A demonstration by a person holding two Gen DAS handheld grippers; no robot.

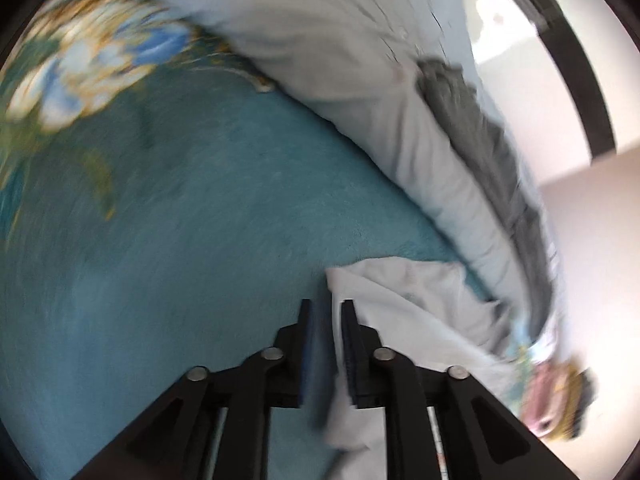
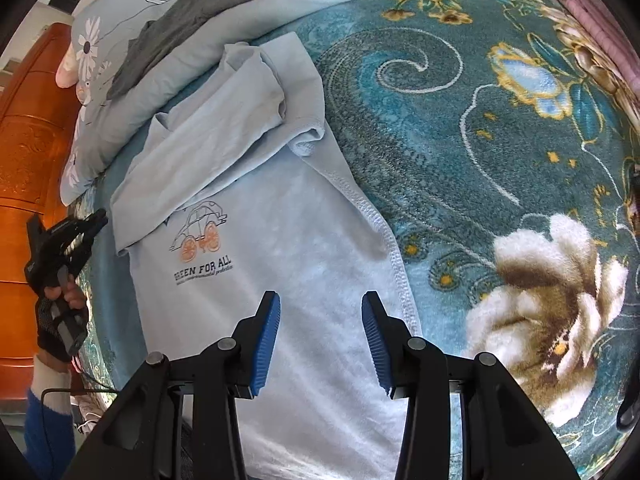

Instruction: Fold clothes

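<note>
Both wrist views look steeply down, close over blanket (image 2: 460, 128) — sharing shirt (image 2: 288, 264), pillow (image 1: 320, 40).

Orange wooden headboard (image 2: 28, 128), teal floral blanket (image 2: 460, 128)

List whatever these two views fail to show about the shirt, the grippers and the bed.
- Left wrist view: motion blur; whether the left gripper pinches the pale shirt beside its fingers is unclear.
- Right wrist view: the shirt's lower part is cut off by the frame edge and the open right gripper.
- The print's small line under GREEN FOR ALL is too small to read.
- The grey garment on the pillow runs past the top edge.
</note>
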